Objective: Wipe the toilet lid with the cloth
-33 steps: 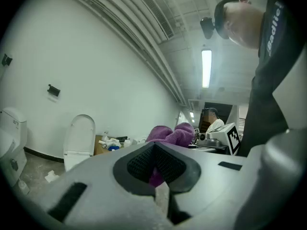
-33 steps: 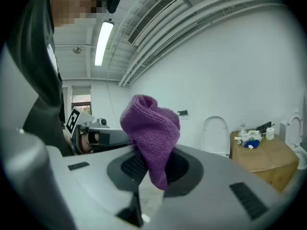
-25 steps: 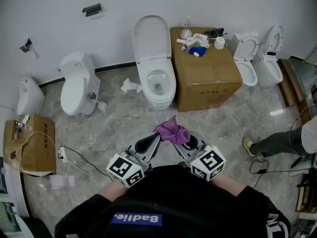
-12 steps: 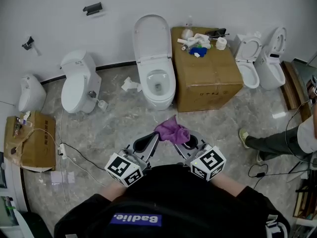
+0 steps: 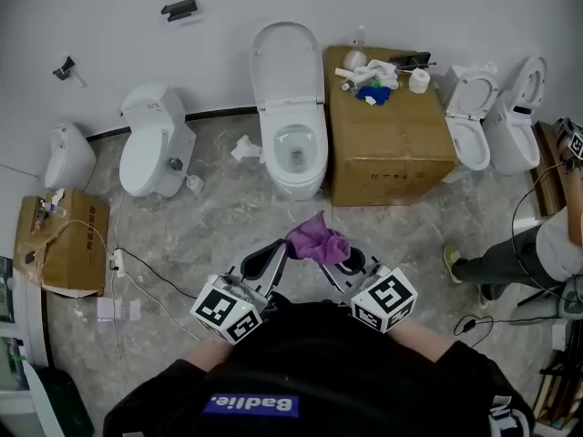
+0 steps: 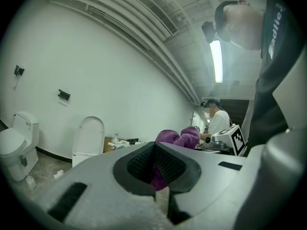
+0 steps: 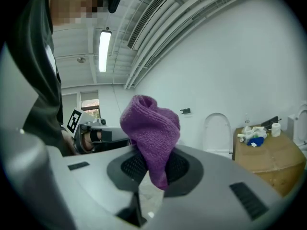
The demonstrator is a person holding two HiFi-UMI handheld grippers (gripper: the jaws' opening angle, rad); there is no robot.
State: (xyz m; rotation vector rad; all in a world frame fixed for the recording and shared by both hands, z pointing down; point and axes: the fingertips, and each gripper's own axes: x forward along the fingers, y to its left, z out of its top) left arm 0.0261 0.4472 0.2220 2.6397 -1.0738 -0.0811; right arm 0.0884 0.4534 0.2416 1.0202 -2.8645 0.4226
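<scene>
The white toilet (image 5: pixel 296 148) stands against the far wall with its lid (image 5: pixel 285 57) raised upright; the lid also shows in the left gripper view (image 6: pixel 89 135) and the right gripper view (image 7: pixel 217 132). Both grippers are held close in front of my body, well short of the toilet. My right gripper (image 5: pixel 344 260) (image 7: pixel 153 169) is shut on a purple cloth (image 5: pixel 316 238) (image 7: pixel 151 128), which bunches up above its jaws. My left gripper (image 5: pixel 276 251) (image 6: pixel 156 169) is shut just left of it, and the cloth (image 6: pixel 180 138) shows beyond its tips.
A cardboard box (image 5: pixel 387 126) with clutter on top stands right of the toilet. More toilets stand at the left (image 5: pixel 155 148) and right (image 5: pixel 469 116). Tissue (image 5: pixel 244 148) and cables (image 5: pixel 150 276) lie on the floor. A bystander's leg (image 5: pixel 501 262) is at the right.
Both grippers and the cloth keep their pose in front of me. The room has slid slightly rightward in the head view, and the bystander's foot at the right has shifted.
</scene>
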